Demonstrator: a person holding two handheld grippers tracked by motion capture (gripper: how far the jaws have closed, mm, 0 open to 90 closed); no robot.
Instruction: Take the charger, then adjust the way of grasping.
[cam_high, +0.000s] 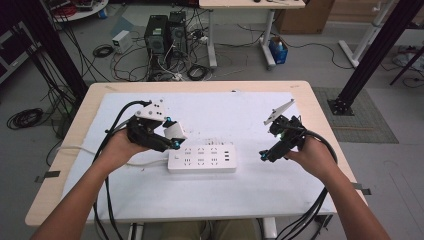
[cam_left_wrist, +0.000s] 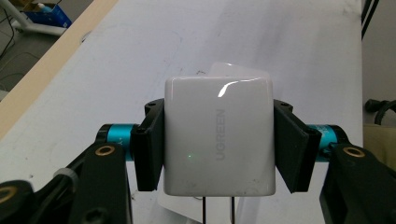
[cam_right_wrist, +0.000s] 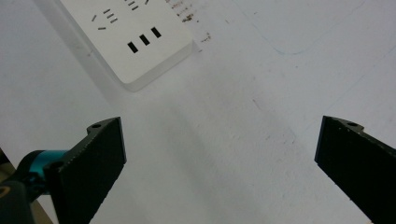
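White charger (cam_left_wrist: 218, 140) clamped in left tool (cam_left_wrist: 218, 154), prongs toward camera

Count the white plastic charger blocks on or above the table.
1: a white square plastic charger block, clamped between the left tongs, above the left end of the white power strip. None seen elsewhere.

Charger (cam_left_wrist: 218, 140): flanks covered by the pads; prongs cut off at the bottom edge of the left gripper view. Power strip (cam_right_wrist: 126, 37): cut off at the top edge of the right gripper view; socket markings cannot be read.
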